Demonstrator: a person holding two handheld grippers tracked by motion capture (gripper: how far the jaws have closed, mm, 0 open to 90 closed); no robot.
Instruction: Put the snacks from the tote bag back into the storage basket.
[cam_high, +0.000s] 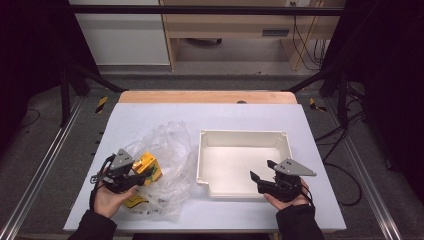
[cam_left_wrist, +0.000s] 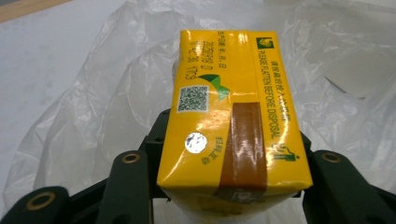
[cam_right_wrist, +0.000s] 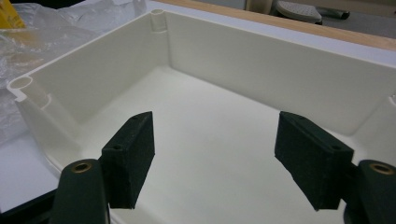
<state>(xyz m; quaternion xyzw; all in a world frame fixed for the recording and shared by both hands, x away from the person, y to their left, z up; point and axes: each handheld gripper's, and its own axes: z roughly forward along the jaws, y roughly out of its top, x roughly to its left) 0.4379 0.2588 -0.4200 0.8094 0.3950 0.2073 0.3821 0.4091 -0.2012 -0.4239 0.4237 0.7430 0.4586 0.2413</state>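
Yellow carton (cam_left_wrist: 233, 116) in left tongs (cam_high: 131, 176) (over plastic bag (cam_high: 170, 145)), white tray (cam_high: 242, 136) beside.

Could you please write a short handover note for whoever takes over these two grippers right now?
Left gripper: shut on the yellow drink carton, held over the clear plastic bag at the table's left side.
Right gripper: open, holding nothing, jaws over the near edge of the white tray.
Things: another yellow item seems to lie in the bag near the left hand; I cannot tell what it is. The tray has nothing in it.
Done: the carton is gripped.
Left, probably: carry the carton to the tray, set it down, then see to whatever remains in the bag.
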